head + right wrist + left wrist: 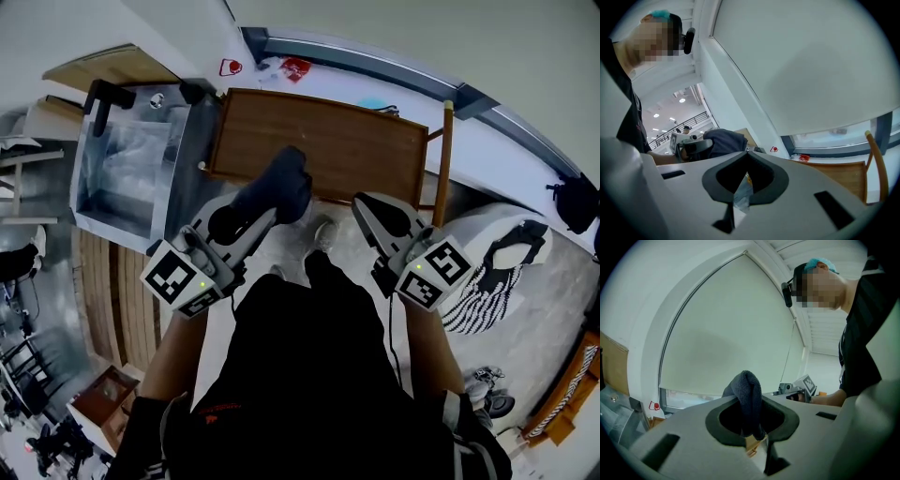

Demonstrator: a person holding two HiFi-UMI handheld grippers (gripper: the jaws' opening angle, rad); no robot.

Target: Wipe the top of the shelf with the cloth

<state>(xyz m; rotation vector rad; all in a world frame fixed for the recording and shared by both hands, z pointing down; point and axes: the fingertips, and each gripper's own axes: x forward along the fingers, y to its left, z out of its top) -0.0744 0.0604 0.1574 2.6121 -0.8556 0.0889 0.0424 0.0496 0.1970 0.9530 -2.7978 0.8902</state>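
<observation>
By the shelf (347, 141), my left gripper (270, 212) pinching the cloth (284, 180), right gripper (362, 202) jaws pressed together; whole shelf top only in head view.

so the shelf's wooden top (319, 145) is just a plain brown board standing on the pale floor (352, 239), pushed up near a white window ledge (337, 82) with some small red thing (295, 67) lying on it.

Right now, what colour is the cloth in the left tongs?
Dark blue-grey cloth, best seen in the left gripper view.
</observation>
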